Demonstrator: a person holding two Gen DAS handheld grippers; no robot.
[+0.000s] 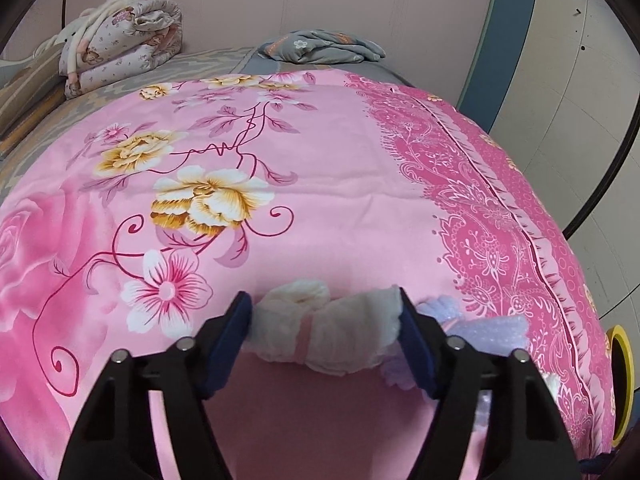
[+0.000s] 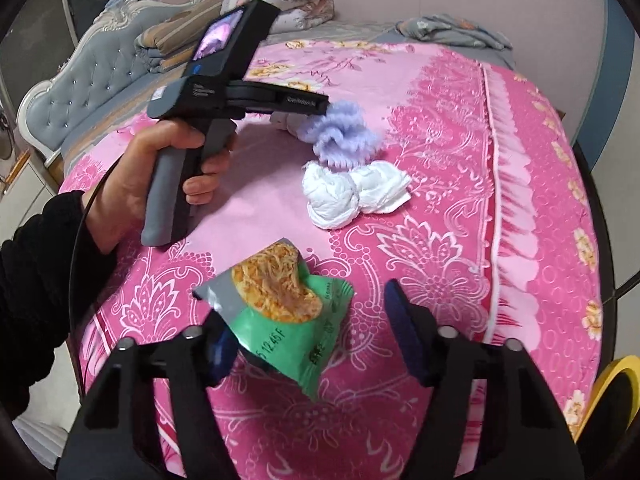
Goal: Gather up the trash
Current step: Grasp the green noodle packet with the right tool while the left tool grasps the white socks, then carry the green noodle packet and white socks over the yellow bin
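Left gripper (image 1: 326, 332) wide open round tissue wad (image 1: 320, 336); right gripper (image 2: 310, 342) open w/ wrapper (image 2: 280, 304) between.

A bed (image 2: 460, 152) had a pink flowery sheet. On it lay a purple foam piece (image 2: 346, 136), white crumpled paper (image 2: 352, 192) and a green snack wrapper (image 2: 280, 312). Folded blankets (image 1: 124, 40) sat far back.

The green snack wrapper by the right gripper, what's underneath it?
The green snack wrapper lies on the pink floral bedspread, between the open right gripper fingers. Whatever sits directly beneath it is covered.
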